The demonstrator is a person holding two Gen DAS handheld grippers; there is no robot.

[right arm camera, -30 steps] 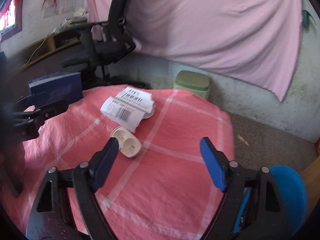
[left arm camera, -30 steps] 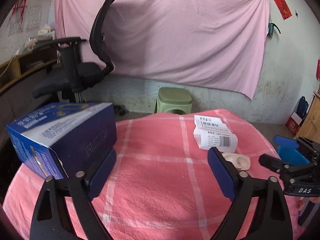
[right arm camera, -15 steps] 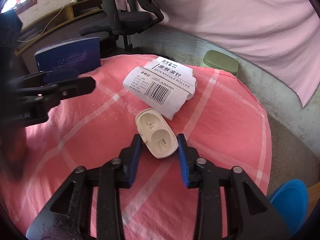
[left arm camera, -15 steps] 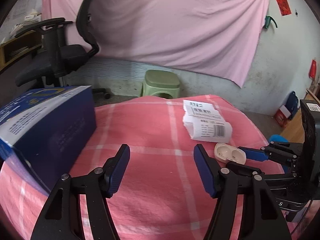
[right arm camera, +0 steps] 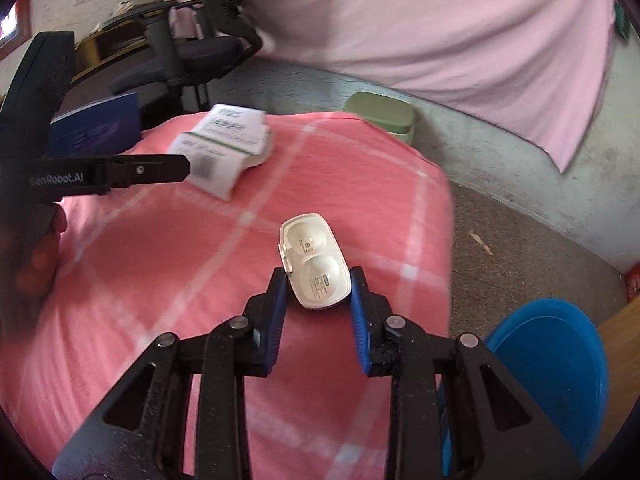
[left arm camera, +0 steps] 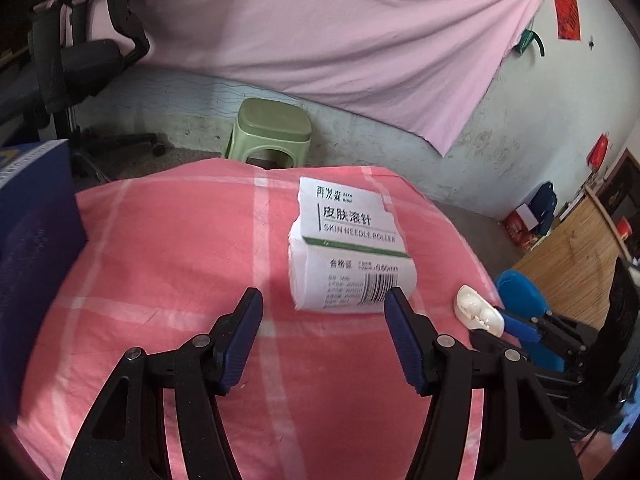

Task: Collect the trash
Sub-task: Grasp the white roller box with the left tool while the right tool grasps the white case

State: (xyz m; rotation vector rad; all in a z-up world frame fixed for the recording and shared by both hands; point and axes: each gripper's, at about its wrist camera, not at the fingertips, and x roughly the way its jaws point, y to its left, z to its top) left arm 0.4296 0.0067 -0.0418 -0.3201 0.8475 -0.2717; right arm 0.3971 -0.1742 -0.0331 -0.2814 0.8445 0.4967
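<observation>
- The white plastic tray lies on the pink checked cloth near its right edge; its near end sits between my right gripper pads, the jaws closing and, I judge, just meeting its sides.
- To grip well I'd squeeze until both pads seat flat, then lift straight (the shell looks slick and light).
- The torn white box lies further in, ahead of my left gripper, jaws apart and empty.
- The blue bin waits just off the right edge.
- A second ago both grippers stood far wider, and the tray lay well ahead of the right pads.
</observation>
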